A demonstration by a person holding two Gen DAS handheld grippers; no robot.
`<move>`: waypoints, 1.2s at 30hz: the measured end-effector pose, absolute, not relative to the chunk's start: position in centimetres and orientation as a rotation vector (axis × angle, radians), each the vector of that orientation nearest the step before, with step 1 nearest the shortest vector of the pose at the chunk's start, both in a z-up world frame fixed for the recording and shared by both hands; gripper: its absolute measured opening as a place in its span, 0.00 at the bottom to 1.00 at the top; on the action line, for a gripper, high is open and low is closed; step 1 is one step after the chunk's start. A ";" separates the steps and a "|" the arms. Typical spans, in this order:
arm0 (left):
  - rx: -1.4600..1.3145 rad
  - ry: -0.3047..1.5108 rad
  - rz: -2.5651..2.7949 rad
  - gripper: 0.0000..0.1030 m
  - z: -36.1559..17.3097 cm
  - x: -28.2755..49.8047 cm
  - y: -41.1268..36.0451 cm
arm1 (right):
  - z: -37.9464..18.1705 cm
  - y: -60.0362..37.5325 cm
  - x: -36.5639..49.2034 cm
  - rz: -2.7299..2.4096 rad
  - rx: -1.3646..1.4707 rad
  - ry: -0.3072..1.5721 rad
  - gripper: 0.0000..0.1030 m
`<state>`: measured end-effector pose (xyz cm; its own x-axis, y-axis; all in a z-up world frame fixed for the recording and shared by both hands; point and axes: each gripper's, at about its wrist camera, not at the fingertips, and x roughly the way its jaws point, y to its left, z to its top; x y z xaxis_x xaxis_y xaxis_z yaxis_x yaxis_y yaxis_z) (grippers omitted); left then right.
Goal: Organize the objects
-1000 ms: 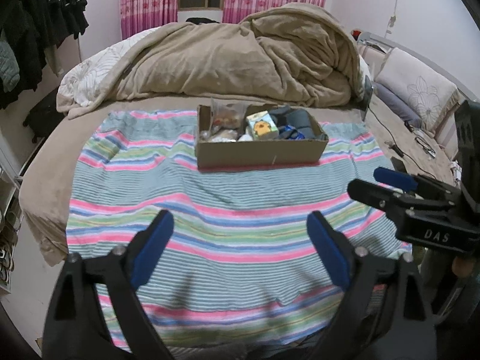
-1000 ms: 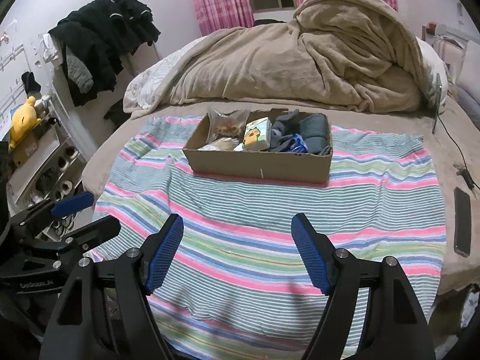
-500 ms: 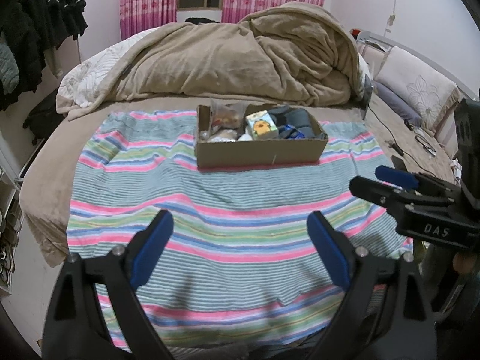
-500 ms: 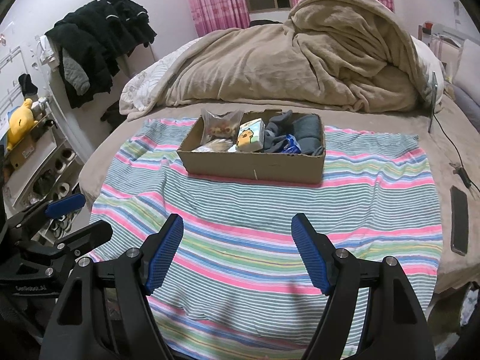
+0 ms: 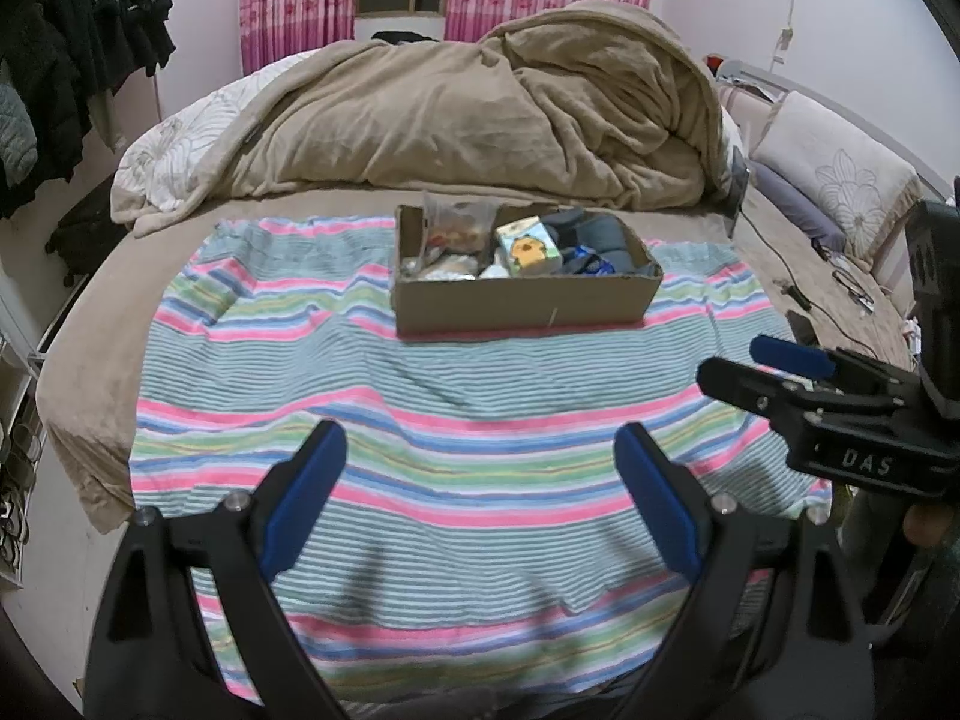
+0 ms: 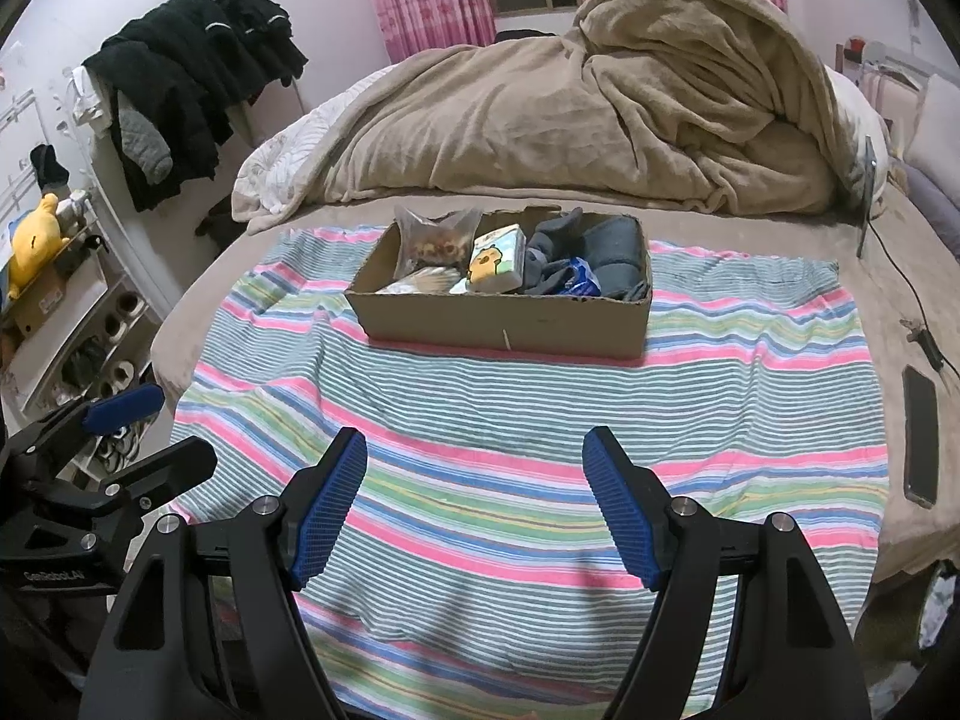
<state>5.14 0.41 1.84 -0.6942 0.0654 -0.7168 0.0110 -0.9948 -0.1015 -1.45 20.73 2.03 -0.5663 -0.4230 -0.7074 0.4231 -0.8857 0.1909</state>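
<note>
A cardboard box [image 5: 522, 300] [image 6: 510, 324] stands on a striped towel [image 5: 420, 420] [image 6: 540, 408] on the bed. It holds a clear snack bag [image 6: 435, 243], a small box with a yellow cartoon figure [image 6: 495, 258] [image 5: 528, 247], grey socks [image 6: 606, 252] and a blue packet [image 6: 582, 282]. My left gripper [image 5: 480, 480] is open and empty over the towel's near part, well short of the box. My right gripper [image 6: 477, 492] is open and empty too. Each gripper shows in the other's view: the right one at the right edge [image 5: 774, 369], the left one at the left edge [image 6: 144, 438].
A bunched tan blanket [image 5: 480, 120] lies behind the box. A phone [image 6: 921, 438] and cables [image 6: 924, 342] lie on the bed to the right. Pillows [image 5: 840, 180] sit far right. Dark clothes [image 6: 192, 90] hang at the left above shelves with a yellow plush [image 6: 33, 240].
Both grippers have drifted slightly; the right wrist view shifted so the box sits a little more to the left. Both stay open and empty.
</note>
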 end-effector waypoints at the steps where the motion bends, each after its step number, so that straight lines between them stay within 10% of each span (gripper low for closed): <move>1: -1.218 -0.150 2.861 0.89 1.8 5.1 0.4 | 2.0 20.7 -1.5 -2.423 1.097 0.001 0.75; 36: -1.231 -0.150 2.853 0.89 1.0 4.2 -0.3 | 1.6 21.1 -2.4 -2.439 1.122 -0.004 0.75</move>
<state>4.18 -0.28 1.04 -0.6864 0.0659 -0.7242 0.0103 -0.9949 -0.1002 -2.42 21.10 1.57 -0.5659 -0.4024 -0.7196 0.3998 -0.8972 0.1873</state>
